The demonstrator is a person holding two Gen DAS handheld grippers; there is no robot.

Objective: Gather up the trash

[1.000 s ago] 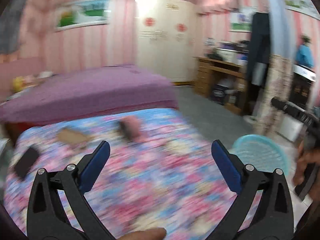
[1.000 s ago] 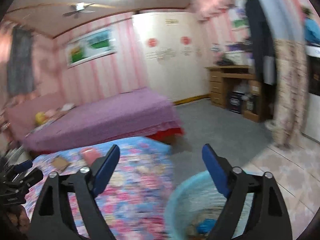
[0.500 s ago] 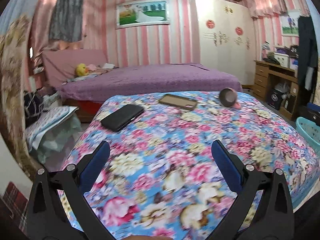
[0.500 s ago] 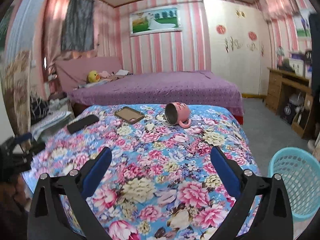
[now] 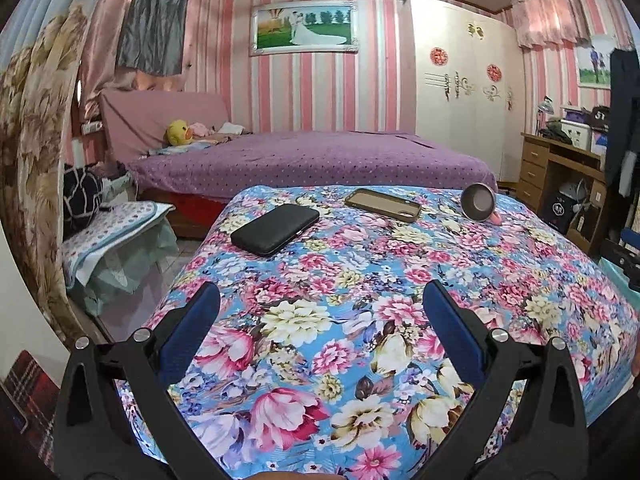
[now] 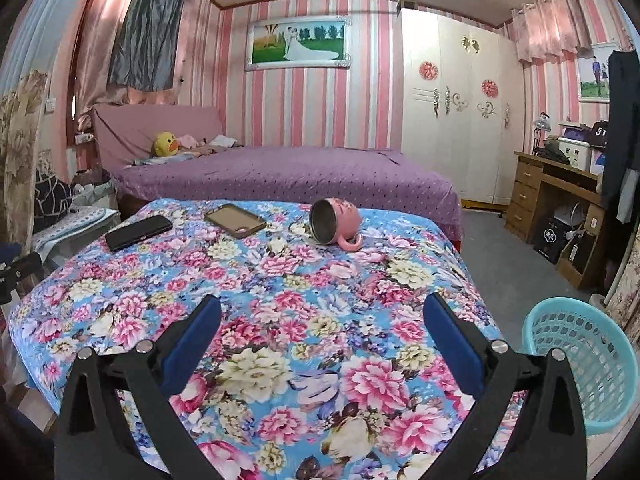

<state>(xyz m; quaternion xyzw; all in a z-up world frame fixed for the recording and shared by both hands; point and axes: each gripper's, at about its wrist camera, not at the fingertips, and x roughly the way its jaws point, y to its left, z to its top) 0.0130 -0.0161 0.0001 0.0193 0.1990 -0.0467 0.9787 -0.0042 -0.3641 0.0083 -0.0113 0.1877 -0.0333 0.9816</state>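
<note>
A table under a flowered cloth (image 5: pixel 360 280) (image 6: pixel 280 288) fills the foreground. On its far part lie a black phone (image 5: pixel 275 229) (image 6: pixel 138 232), a brown phone case (image 5: pixel 383 204) (image 6: pixel 235 220) and a pink mug on its side (image 5: pixel 479 202) (image 6: pixel 335 225). A light blue basket (image 6: pixel 582 360) stands on the floor right of the table. My left gripper (image 5: pixel 320 332) is open and empty over the table's near edge. My right gripper (image 6: pixel 322 334) is open and empty over the near right part. No loose trash is visible on the cloth.
A purple bed (image 5: pixel 312 160) stands behind the table. A white wardrobe (image 6: pixel 452 120) and a wooden desk (image 6: pixel 552 196) are at the right. A low stand with a cloth (image 5: pixel 112 232) is left of the table. The other gripper's edge (image 5: pixel 624 256) shows at far right.
Both views have swung left from the basket and floor toward the table and steadied. The table with the phones and mug is now centred; both grippers stay open.
</note>
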